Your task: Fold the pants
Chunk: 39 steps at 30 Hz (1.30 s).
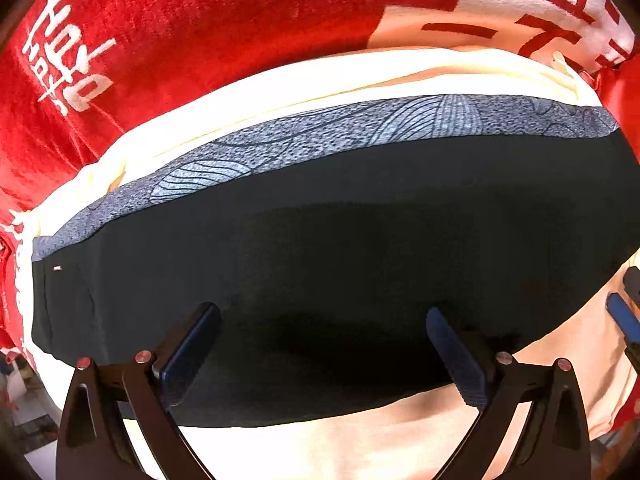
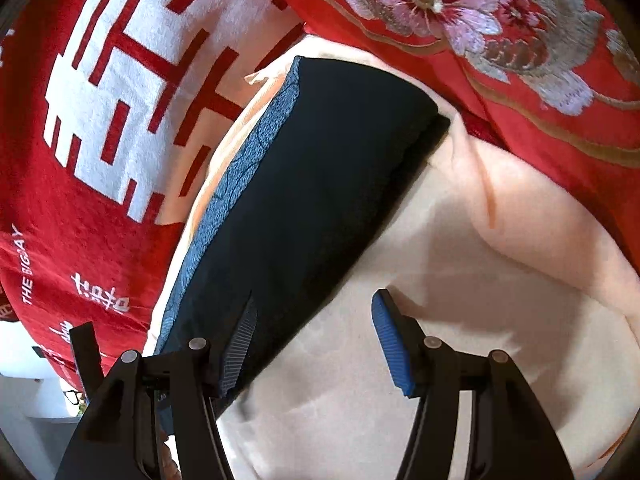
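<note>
The pants (image 1: 340, 240) are dark, nearly black, with a grey-blue patterned band (image 1: 320, 132) along their far edge. They lie folded flat on a cream cloth (image 1: 360, 432). My left gripper (image 1: 320, 344) is open just above the pants' near part, fingers spread wide, holding nothing. In the right wrist view the pants (image 2: 312, 184) run as a long folded strip from lower left to upper middle. My right gripper (image 2: 316, 336) is open at the strip's near end; its left finger (image 2: 240, 344) is over the fabric, its right finger (image 2: 392, 344) over the cream cloth (image 2: 460, 320).
A red blanket with white characters (image 1: 180, 32) lies beyond and left of the cream cloth, and shows in the right wrist view (image 2: 100, 120). A red embroidered floral cover (image 2: 500, 40) lies at the far right. The right gripper's blue pad (image 1: 624, 320) shows at the left view's right edge.
</note>
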Each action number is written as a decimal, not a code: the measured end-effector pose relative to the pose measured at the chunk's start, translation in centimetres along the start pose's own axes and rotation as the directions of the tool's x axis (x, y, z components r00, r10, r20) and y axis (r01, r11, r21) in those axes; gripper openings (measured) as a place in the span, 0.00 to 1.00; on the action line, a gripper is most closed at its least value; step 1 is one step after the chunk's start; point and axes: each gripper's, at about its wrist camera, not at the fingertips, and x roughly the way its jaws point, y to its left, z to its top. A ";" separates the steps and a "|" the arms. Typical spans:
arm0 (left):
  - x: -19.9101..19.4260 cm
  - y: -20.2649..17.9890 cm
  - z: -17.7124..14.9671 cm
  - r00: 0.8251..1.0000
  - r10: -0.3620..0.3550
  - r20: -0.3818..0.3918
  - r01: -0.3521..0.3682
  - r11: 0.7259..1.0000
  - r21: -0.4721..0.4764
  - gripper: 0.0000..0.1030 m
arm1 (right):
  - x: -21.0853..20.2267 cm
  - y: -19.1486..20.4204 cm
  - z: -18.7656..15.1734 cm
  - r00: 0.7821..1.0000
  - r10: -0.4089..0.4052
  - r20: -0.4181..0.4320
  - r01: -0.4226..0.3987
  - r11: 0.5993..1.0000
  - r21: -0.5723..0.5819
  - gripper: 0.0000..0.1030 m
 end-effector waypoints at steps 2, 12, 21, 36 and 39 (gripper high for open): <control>-0.1 -0.3 0.1 1.000 0.002 0.002 -0.002 1.000 0.004 1.00 | 0.1 -0.3 0.2 1.000 0.009 0.001 -0.009 1.000 0.015 0.61; -1.5 -1.2 0.5 0.999 -0.032 0.032 0.032 0.999 0.003 1.00 | 0.2 -0.7 0.7 0.999 0.043 0.017 -0.043 0.999 0.008 0.61; -0.1 -4.0 1.0 0.995 -0.080 0.061 0.080 0.997 0.007 1.00 | 1.4 -1.3 2.9 0.981 0.145 0.128 -0.149 0.988 0.027 0.63; -3.5 -3.7 0.3 0.974 -0.191 0.125 0.189 0.982 0.028 0.67 | -1.3 5.7 3.4 0.994 0.041 0.099 -0.024 0.987 -0.160 0.15; -1.8 -6.3 -0.9 0.970 -0.189 0.152 0.177 0.980 0.091 0.67 | -1.8 8.5 2.6 0.994 0.030 0.106 -0.001 0.967 -0.255 0.14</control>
